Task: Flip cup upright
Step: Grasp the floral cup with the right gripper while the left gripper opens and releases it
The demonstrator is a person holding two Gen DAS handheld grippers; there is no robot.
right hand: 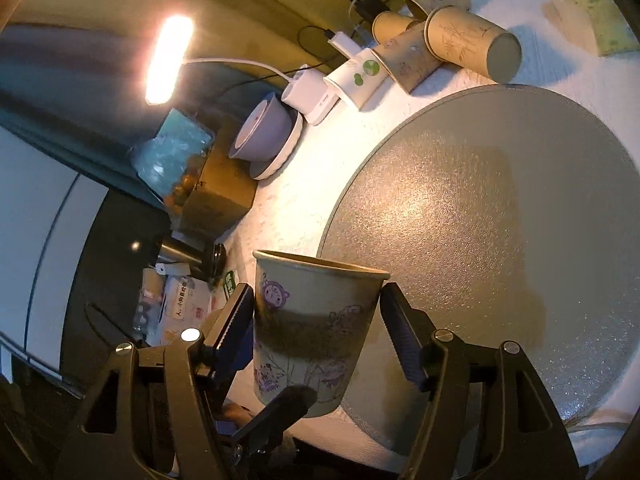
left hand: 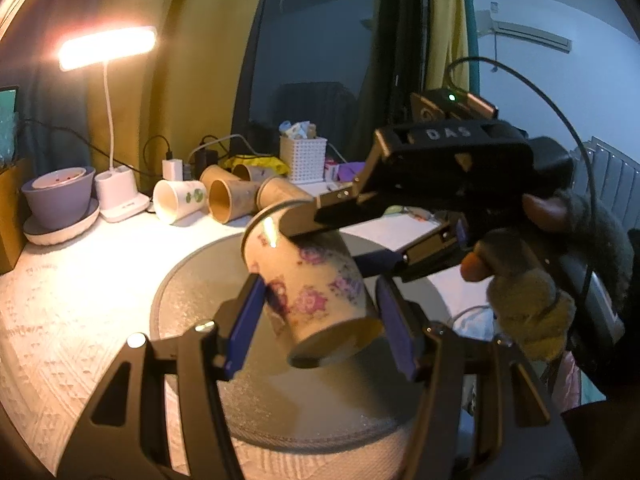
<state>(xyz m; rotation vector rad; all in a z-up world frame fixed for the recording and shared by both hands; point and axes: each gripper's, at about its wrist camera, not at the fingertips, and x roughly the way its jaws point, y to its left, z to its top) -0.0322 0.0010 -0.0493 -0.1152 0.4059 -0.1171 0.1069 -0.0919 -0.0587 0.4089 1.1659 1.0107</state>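
A paper cup with purple flower prints (left hand: 312, 284) hangs tilted in the air above the round grey mat (left hand: 192, 292), its mouth toward the lamp and its base toward me. My right gripper (left hand: 332, 240) is shut on the cup near its rim, one finger on top and one beneath. My left gripper (left hand: 320, 324) is open, its blue pads either side of the cup's lower half with a gap on the right. In the right wrist view the cup (right hand: 312, 332) sits between the right gripper's fingers (right hand: 316, 332), mouth up in that frame, beside the mat (right hand: 500, 240).
Several paper cups (left hand: 232, 200) lie on their sides at the back of the white tablecloth. A lit desk lamp (left hand: 116, 184), a purple bowl on a saucer (left hand: 60, 200), chargers with cables and a white basket (left hand: 302, 158) line the back. A cardboard box (right hand: 216, 196) stands at the left.
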